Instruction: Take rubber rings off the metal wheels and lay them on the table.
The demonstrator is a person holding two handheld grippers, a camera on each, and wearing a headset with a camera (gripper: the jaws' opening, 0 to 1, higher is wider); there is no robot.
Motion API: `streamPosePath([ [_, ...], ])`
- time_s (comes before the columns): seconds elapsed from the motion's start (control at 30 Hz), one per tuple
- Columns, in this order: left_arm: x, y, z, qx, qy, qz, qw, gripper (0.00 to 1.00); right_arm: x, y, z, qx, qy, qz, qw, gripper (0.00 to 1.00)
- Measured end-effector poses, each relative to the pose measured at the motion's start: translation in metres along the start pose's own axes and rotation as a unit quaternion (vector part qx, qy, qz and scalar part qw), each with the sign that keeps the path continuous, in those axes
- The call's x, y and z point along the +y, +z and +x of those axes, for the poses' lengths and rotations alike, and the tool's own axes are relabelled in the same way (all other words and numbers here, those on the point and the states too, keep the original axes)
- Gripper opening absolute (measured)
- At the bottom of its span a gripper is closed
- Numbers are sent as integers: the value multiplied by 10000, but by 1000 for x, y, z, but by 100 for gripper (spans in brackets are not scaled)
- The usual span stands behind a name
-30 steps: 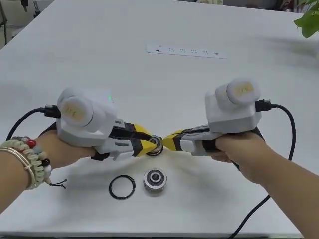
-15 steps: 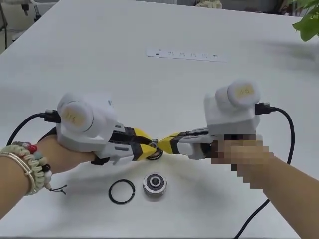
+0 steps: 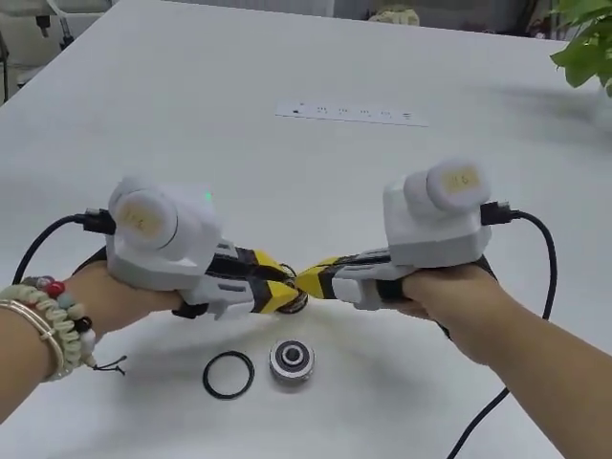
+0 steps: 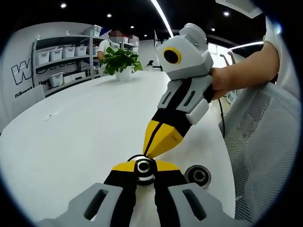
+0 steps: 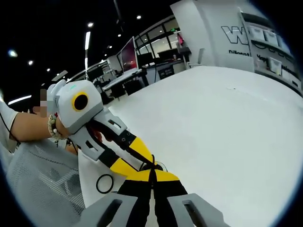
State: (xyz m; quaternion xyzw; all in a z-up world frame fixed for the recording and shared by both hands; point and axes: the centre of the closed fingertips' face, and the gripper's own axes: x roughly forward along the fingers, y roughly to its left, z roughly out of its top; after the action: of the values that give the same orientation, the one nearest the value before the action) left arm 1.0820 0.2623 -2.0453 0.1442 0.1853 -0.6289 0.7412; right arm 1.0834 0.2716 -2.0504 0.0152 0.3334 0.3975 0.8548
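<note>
The jaws of the left gripper [image 4: 144, 167] are clamped on a small metal wheel [image 4: 145, 172], which is held just above the table [image 3: 191, 105], and a dark band is seen round its rim. The jaws of the right gripper [image 4: 152, 142] are drawn together to a point, and that point is set against the rim of the held wheel (whether any rubber is caught between them cannot be told). In the head view the two grippers are seen meeting tip to tip at the middle, the left one brought in from the left and the right one from the right, each held in a hand. On the near side of them a second wheel [image 3: 291, 360] is laid flat on the table. A loose rubber ring [image 3: 229, 374] is laid flat just to its left, not touching it. Far across the table a white power strip [image 3: 349, 113] is seen, with a green plant [image 3: 581, 43] at the far right corner.
</note>
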Motion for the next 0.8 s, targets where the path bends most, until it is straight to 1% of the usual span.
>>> streamPosePath([
  [0.03, -1, 3, -2, 37, -63, -8, 10000, 7, 0, 0, -1, 9, -9, 23, 10000, 0],
  [0.07, -1, 7, -4, -1, -25, -17, 10000, 9, -1, 1, -2, -20, -19, 24, 10000, 0],
  [0.13, -1, 17, -7, -72, -29, 61, 10000, 13, -4, 4, -6, -48, -65, 84, 9999, 0],
  [0.17, -1, 19, -8, -77, -49, 37, 10000, 16, -5, 8, -8, -117, -77, 84, 9999, 0],
  [0.2, -4, 22, -10, -50, -134, 25, 9999, 21, -6, 11, -10, -169, -81, 103, 9998, 0],
  [0.23, -5, 24, -12, -29, -173, 87, 9998, 25, -8, 16, -13, -258, -93, 151, 9995, 0],
  [0.27, -6, 24, -12, -17, -188, 122, 9997, 29, -8, 17, -14, -282, -97, 163, 9994, 0],
  [0.33, -14, 38, -20, -71, -324, 565, 9978, 34, -11, 22, -18, -360, -124, 218, 9990, 0],
  [0.37, -15, 40, -21, -82, -336, 594, 9976, 36, -12, 24, -20, -376, -156, 220, 9989, 0],
  [0.47, -20, 57, -30, -196, -376, 685, 9967, 43, -14, 30, -25, -465, -187, 247, 9984, 0],
  [0.5, -20, 64, -35, -269, -390, 725, 9962, 47, -14, 33, -27, -530, -190, 284, 9980, 0],
  [0.57, -22, 75, -43, -350, -391, 803, 9954, 53, -15, 39, -31, -625, -198, 328, 9973, 0],
  [0.6, -22, 79, -46, -372, -382, 844, 9950, 55, -15, 41, -32, -658, -200, 331, 9971, 0],
  [0.63, -23, 84, -51, -401, -360, 916, 9943, 56, -14, 43, -34, -695, -192, 336, 9968, 0],
  [0.73, -27, 91, -65, -448, -326, 1023, 9932, 59, -13, 50, -39, -808, -159, 367, 9959, 0],
  [0.8, -31, 94, -75, -445, -287, 1126, 9922, 63, -11, 55, -41, -884, -120, 402, 9952, 0],
])
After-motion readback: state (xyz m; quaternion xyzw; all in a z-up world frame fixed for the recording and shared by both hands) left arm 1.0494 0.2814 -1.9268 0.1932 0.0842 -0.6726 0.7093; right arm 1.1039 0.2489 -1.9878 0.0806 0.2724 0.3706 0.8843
